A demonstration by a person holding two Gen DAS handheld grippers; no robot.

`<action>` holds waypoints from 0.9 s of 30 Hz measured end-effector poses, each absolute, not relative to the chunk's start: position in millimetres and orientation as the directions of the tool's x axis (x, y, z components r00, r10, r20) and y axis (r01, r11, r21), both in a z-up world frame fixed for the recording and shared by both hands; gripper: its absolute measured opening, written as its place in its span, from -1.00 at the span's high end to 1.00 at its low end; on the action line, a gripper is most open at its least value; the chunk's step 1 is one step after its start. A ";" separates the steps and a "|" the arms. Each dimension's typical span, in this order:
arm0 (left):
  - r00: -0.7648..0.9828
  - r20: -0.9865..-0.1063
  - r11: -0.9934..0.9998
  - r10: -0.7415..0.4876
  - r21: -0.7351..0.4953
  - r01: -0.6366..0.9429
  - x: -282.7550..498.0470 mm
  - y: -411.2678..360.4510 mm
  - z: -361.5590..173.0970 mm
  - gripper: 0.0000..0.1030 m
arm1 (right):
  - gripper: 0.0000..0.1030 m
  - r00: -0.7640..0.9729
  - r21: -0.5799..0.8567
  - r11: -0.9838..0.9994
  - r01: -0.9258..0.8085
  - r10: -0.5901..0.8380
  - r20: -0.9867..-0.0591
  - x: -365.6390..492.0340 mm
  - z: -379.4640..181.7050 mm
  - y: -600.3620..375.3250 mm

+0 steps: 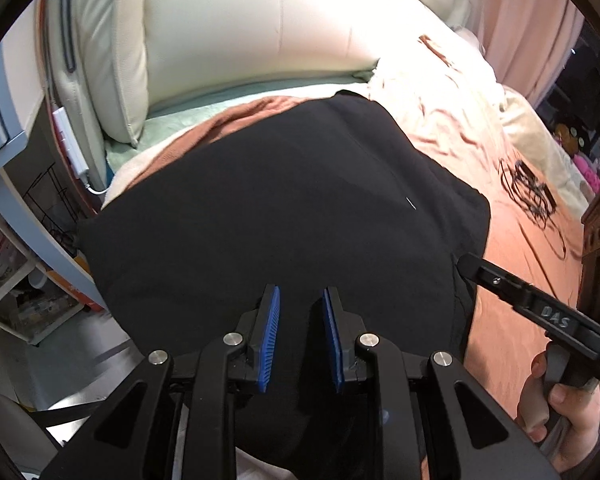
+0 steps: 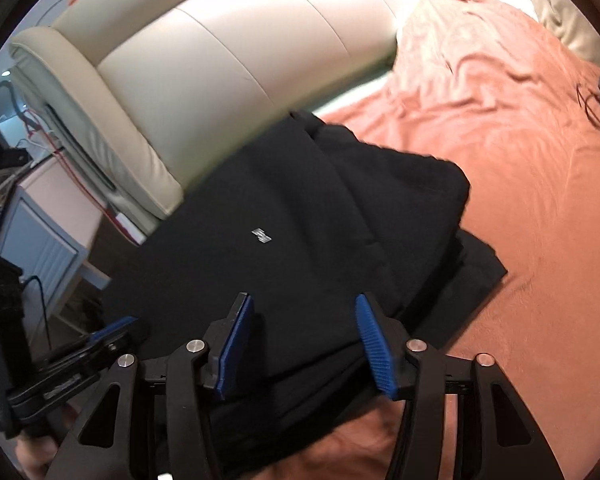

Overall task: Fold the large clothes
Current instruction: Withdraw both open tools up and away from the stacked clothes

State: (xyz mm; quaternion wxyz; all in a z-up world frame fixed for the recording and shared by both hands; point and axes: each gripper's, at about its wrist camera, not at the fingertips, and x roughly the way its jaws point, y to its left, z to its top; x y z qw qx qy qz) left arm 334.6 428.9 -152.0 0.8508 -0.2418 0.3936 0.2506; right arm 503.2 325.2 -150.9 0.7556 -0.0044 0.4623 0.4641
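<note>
A large black garment (image 1: pixel 292 200) lies folded on the salmon bedspread (image 1: pixel 516 248), near the bed's head. In the right wrist view it (image 2: pixel 300 216) shows stacked layers and a small silver logo (image 2: pixel 262 236). My left gripper (image 1: pixel 300 300) hovers over the garment's near edge, jaws open with a moderate gap, nothing between them. My right gripper (image 2: pixel 306 312) is open wide over the garment's near right part, empty. The right gripper's tip (image 1: pixel 466 262) shows at the garment's right edge in the left wrist view. The left gripper (image 2: pixel 116 326) shows at the lower left of the right wrist view.
A cream padded headboard (image 1: pixel 240 28) stands behind the garment. A tangle of black cables (image 1: pixel 528 192) lies on the bedspread to the right. A white nightstand (image 2: pixel 40 240) and shelves (image 1: pixel 16 248) stand beside the bed on the left.
</note>
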 end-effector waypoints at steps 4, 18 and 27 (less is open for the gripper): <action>0.556 -0.807 0.758 0.200 -0.232 -0.609 336.4 424.3 -147.6 0.55 | 0.18 0.163 0.371 0.612 -0.699 0.641 -0.750 503.7 -158.5 314.1; 0.637 -0.751 0.809 0.173 -0.261 -0.527 296.0 351.8 -82.6 0.54 | 0.07 0.230 0.350 0.644 -0.680 0.641 -0.732 470.1 -88.0 209.6; 0.726 -0.658 0.857 0.197 -0.245 -0.454 257.5 286.4 -42.2 -0.61 | -0.44 0.352 0.298 0.704 -0.645 0.619 -0.702 428.8 -38.2 118.5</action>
